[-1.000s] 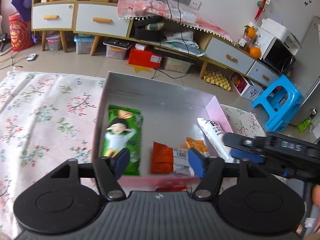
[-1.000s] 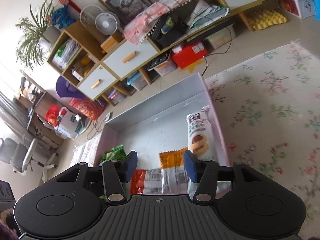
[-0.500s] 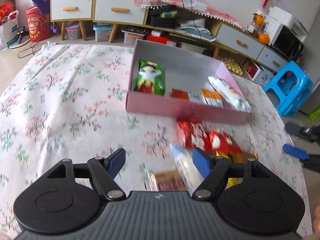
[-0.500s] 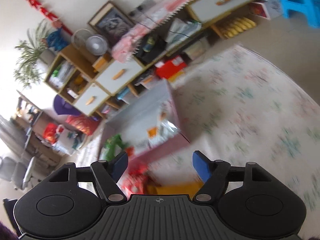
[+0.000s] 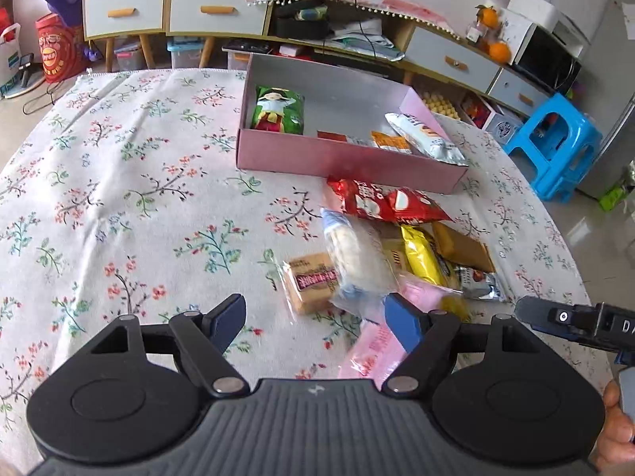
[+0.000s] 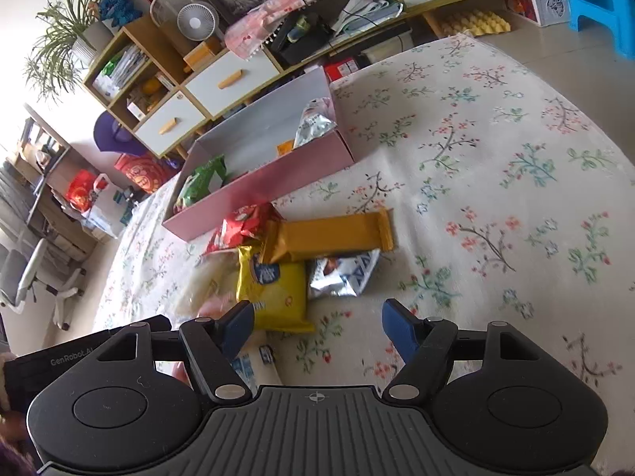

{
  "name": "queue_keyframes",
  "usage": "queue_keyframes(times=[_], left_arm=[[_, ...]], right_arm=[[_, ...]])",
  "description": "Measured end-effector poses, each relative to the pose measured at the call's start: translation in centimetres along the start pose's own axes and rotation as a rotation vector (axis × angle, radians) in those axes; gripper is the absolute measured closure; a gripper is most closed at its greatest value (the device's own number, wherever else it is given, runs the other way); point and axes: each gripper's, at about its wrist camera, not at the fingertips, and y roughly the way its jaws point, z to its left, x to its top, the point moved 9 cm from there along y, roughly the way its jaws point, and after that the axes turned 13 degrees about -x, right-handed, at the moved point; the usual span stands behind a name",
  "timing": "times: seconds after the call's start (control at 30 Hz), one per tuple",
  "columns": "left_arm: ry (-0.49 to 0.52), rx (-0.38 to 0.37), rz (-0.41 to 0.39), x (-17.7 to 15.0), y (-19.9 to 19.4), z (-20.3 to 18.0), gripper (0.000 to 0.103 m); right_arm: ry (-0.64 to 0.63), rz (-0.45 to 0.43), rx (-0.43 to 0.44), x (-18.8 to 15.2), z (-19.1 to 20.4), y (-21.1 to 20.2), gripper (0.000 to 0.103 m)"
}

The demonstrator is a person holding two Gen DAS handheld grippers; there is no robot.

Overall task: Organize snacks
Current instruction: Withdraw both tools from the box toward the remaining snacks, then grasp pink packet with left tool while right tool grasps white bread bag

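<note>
Just ahead of my left gripper (image 5: 315, 323) sits the loose snack pile on the flowered cloth (image 5: 119, 182), jaws apart, nothing between the pads; they have just been opening wider. My right gripper (image 6: 317, 327) is also spread and empty, its jaws opened a moment ago too, with bare cloth between them and the yellow bag (image 6: 274, 289) just off its left finger.

Beyond the pile, the pink box (image 5: 345, 158) already holds a green packet (image 5: 279, 109), small orange packets and a white bag (image 5: 426, 139) against its far-right wall.

Risks as I see them:
- Pile is overlapped: clear rice-cracker pack (image 5: 357, 258) lies over the tan biscuit (image 5: 311, 281) and the pink wrapper (image 5: 377, 341) lies under my right finger. Closing here could pinch two wrappers at once.
- Slick foil, like the silver packet (image 6: 343, 273), may slide out of a shallow pinch.
- Both grippers aim at the same heap, close together; they could bump.
- Red bag (image 5: 381, 200) rests against the box's near wall; dragging it could shove the box.
- Puffy bags could crush if squeezed hard.
</note>
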Motion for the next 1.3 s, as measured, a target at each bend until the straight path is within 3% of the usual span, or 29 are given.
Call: queue_keyframes(times=[0.23, 0.33, 0.57, 0.73, 0.83, 0.9, 1.0, 1.3], left_arm=[[0.010, -0.085, 0.015, -1.1, 0.4, -1.8, 0.026], [0.018, -0.126, 0.019, -1.4, 0.6, -2.5, 0.024], [0.093, -0.142, 0.084, -2.1, 2.1, -4.2, 0.021], [0.057, -0.120, 0.107, -1.7, 3.3, -3.5, 0.023], [0.045, -0.117, 0.119, -1.7, 3.8, -3.5, 0.027], [0.018, -0.125, 0.131, -1.7, 4.3, -3.3, 0.040], [0.008, -0.121, 0.137, -1.9, 4.7, -3.1, 0.049], [0.084, -0.054, 0.135, -2.4, 4.0, -3.4, 0.062]], right_arm=[[-0.005, 0.000, -0.003, -1.2, 0.1, -0.7, 0.030], [-0.068, 0.004, -0.007, -2.0, 0.6, -0.8, 0.030], [-0.256, 0.035, 0.005, -4.1, 3.5, -0.9, 0.030], [-0.385, 0.022, 0.025, -5.3, 5.5, -1.6, 0.030], [-0.401, 0.040, 0.025, -5.5, 5.9, -1.3, 0.030], [-0.406, 0.045, -0.001, -5.4, 5.8, -1.1, 0.030], [-0.421, 0.045, -0.010, -5.3, 6.1, -1.0, 0.030], [-0.505, 0.025, -0.054, -6.8, 6.6, 0.2, 0.031]])
